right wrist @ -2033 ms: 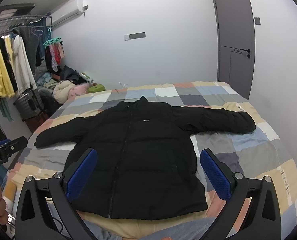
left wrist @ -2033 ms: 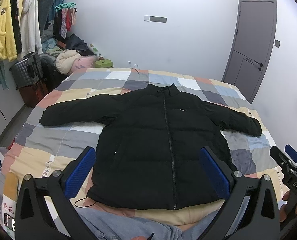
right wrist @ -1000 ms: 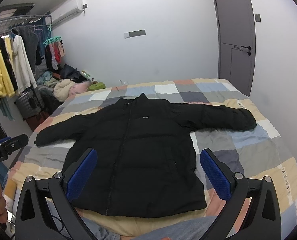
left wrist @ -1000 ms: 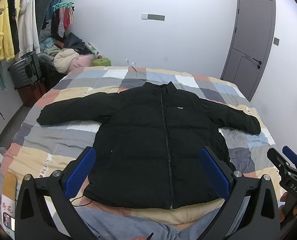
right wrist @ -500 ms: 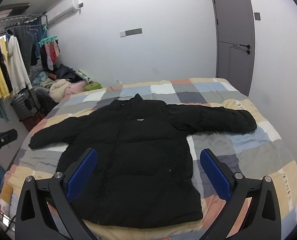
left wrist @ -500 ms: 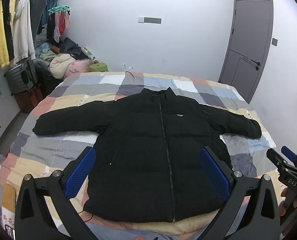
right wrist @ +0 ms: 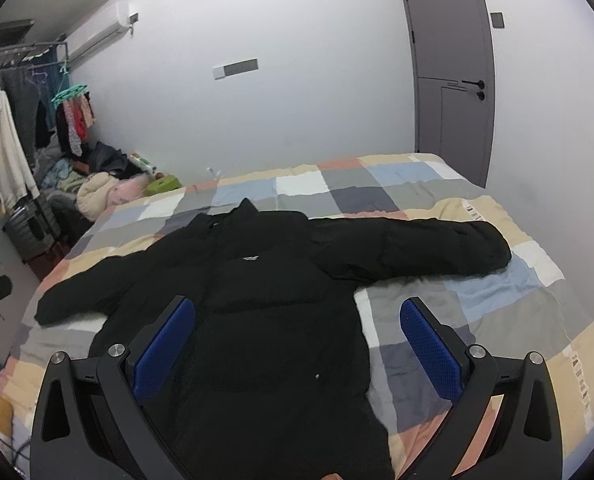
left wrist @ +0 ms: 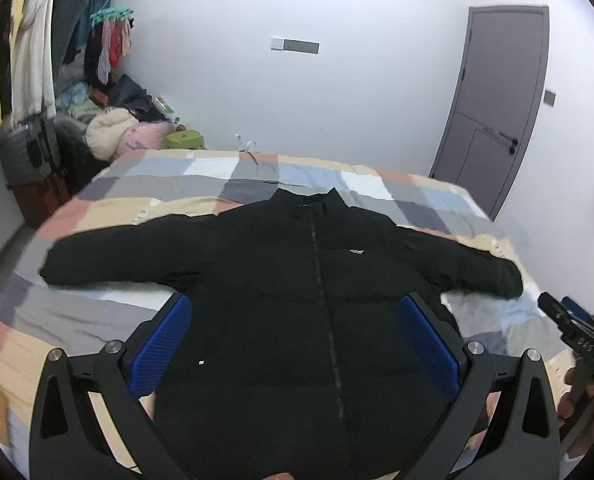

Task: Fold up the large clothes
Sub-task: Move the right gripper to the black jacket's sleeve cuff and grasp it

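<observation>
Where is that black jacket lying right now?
The jacket lies spread flat on the checked bed, sleeves out to both sides and collar toward the far wall; both views show it just ahead of the claws.

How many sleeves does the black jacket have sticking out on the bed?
2. One sleeve stretches out to the left side of the bed, the other sleeve to the right. The jacket lies flat, unfolded.

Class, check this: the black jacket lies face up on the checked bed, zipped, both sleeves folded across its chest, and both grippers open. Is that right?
Not quite. The jacket's sleeves are spread out to the sides, as the left wrist view shows. The rest stands: face up, zipped, on the bed, left gripper and right gripper open.
</observation>
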The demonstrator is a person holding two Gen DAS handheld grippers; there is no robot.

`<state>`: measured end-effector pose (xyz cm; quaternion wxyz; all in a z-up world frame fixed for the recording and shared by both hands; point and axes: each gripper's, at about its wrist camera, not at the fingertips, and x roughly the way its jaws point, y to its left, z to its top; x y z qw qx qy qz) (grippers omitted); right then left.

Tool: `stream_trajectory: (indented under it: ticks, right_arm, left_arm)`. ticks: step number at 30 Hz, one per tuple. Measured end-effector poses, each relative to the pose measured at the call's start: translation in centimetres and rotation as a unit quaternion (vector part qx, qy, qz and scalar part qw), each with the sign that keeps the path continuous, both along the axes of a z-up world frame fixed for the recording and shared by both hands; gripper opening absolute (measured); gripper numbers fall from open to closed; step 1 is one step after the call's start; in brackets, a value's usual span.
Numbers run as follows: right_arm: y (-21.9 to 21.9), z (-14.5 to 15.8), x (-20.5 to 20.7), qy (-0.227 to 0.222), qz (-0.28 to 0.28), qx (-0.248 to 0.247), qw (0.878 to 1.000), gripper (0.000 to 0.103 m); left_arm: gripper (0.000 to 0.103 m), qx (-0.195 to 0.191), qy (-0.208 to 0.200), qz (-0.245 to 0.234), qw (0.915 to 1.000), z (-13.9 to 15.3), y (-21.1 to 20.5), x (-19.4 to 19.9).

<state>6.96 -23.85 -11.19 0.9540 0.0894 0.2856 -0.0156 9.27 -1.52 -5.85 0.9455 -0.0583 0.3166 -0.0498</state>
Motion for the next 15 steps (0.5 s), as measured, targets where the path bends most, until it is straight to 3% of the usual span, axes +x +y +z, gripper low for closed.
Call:
stream_trajectory:
  ticks: [7, 15]
  right_arm:
    - [-2.6, -1.8, 2.9, 0.019, -0.015, -0.007, 1.0, 0.103]
    - [-7.5, -3.1, 6.4, 0.009, -0.051, -0.03, 0.998, 0.103]
  left_arm:
    - [0.103, 0.007, 0.021, 0.004, 0.9997, -1.3, -0.4, 2.1]
    - [0.103, 0.012, 0.034, 0.008, 0.9993, -3.4, -0.5, 4.0]
